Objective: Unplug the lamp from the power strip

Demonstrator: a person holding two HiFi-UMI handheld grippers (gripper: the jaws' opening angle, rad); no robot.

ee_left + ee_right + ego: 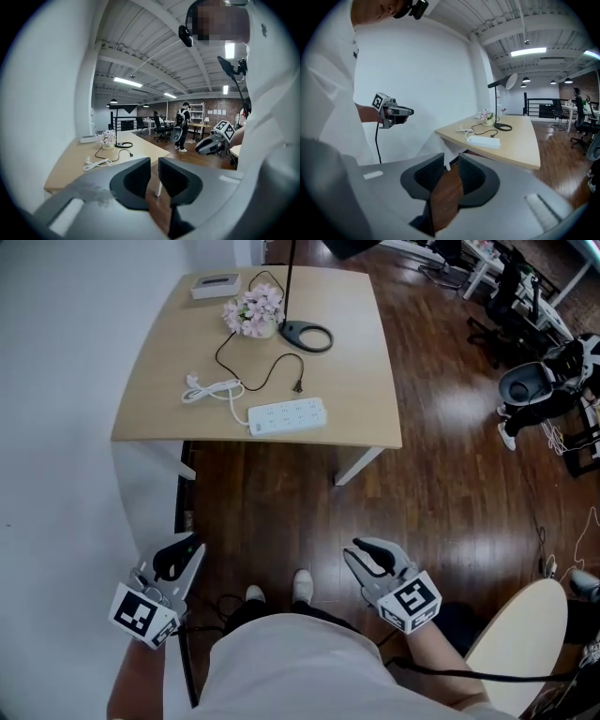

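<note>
**Head view.** Nearest the camera is the person's white shirt. Just beyond it are the left gripper [184, 549] and right gripper [361, 556], both held low over the wooden floor. The table [169, 343] lies well ahead of both jaw sets. On it, the white power strip [287, 414] is the item closest to the jaws. The lamp's black plug [298, 386] lies just beyond the strip, apparently clear of the sockets. Farther ahead stand the lamp base [307, 336] and a flower pot [253, 312].

**Left gripper view.** The left gripper [154, 171] has its jaws set to a narrow slit, not touching, with only floor showing between them. The plug [131, 155] lies far ahead and left of the jaw line. The right gripper [211, 143] hangs to the right.

**Right gripper view.** The right gripper [451, 168] shows the same narrow gap and holds nothing. The power strip [483, 142] sits well ahead, slightly right of the jaws.

**Procedure.** The plug appears to be already out, so first confirm that no prong is seated. If a pull is needed:
1. Step up until the strip is directly under the jaws.
2. Widen the jaws.
3. Pin the strip with one gripper.
4. Grip the plug body, not the cord.
5. Draw the plug straight out of the socket.
</note>
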